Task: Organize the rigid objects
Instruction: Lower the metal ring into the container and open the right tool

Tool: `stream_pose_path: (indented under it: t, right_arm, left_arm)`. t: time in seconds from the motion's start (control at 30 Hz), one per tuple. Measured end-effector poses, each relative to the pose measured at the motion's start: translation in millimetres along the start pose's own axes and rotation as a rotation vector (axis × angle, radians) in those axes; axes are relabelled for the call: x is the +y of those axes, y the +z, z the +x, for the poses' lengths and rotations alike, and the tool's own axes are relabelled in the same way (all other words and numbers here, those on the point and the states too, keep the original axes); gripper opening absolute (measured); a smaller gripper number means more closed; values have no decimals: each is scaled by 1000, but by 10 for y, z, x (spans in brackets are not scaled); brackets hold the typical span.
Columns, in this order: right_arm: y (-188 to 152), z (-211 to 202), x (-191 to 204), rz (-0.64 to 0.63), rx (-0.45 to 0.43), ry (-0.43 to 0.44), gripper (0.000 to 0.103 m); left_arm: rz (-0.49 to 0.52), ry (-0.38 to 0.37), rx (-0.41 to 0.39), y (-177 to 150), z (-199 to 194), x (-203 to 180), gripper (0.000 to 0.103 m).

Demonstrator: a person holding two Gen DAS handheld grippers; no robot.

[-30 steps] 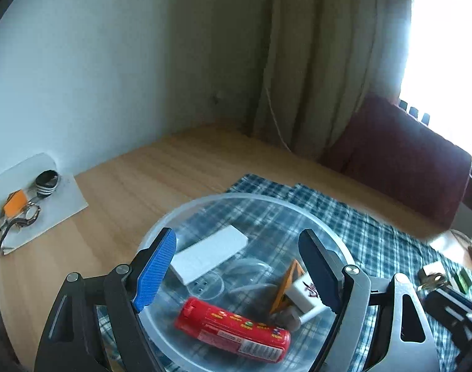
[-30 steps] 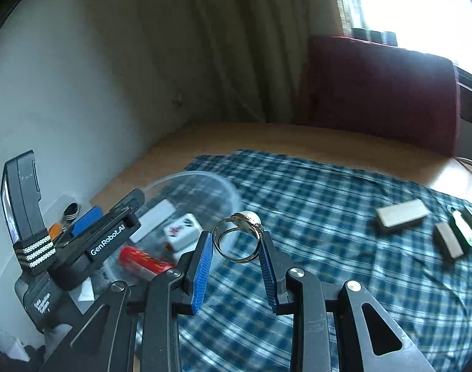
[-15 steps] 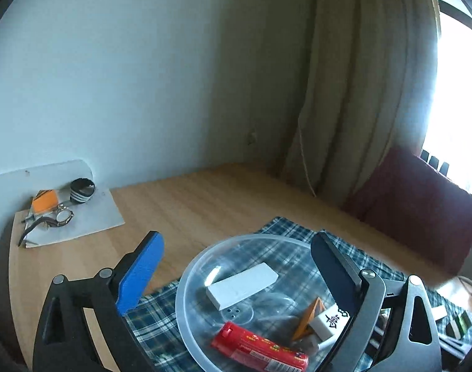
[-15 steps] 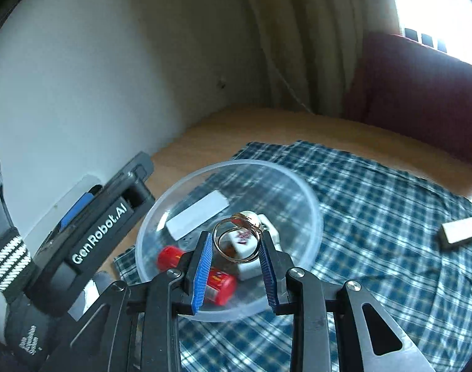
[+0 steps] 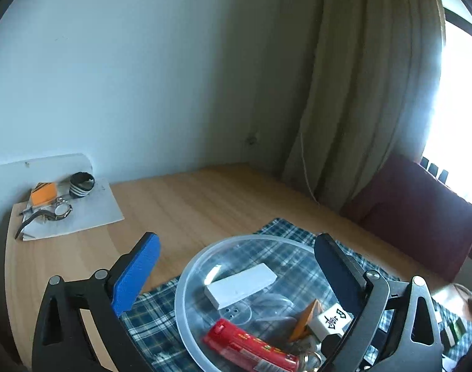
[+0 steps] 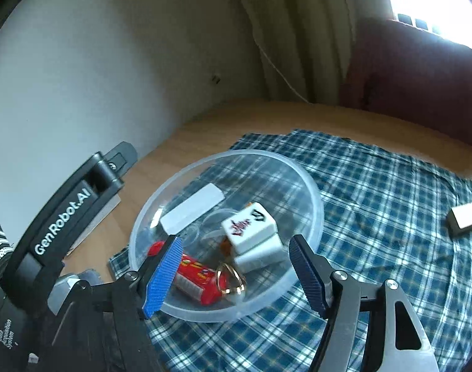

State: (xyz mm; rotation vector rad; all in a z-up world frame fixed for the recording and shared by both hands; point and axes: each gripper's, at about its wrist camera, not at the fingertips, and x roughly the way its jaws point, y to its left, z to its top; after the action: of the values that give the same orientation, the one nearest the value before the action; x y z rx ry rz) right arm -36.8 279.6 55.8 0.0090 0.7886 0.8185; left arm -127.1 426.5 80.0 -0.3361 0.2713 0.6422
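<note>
Right gripper [image 6: 236, 274] stood spread and empty over the bowl [image 6: 310, 186]; ring [image 6: 231, 280] lay inside, against the red tube [image 6: 195, 274]. Drop step judged complete. Left gripper [image 5: 236, 272] likewise spread, empty. Next: fetch block [image 6: 465, 218] near the cloth's right edge.

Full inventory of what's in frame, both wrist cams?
bowl: 1, clear plastic, on the cloth
white block: 1, in bowl, far side
mahjong tiles: 2, white, stacked in bowl
red tube: 1, in bowl, near side
ring: 1, gold, in bowl by the tube
orange piece: 1, in bowl
cloth: 1, blue plaid, on table
block: 1, pale, on cloth, right
watch: 1, on white board, far left
table: 1, wood
left gripper: open
right gripper: open
</note>
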Motion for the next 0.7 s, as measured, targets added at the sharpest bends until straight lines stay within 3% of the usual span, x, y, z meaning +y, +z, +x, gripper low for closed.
stream_pose_path:
  t: [0.7]
  right_arm:
    - [-135, -180, -570, 185, -38, -76, 75]
  left_arm:
    - [107, -20, 39, -237, 5, -390, 100]
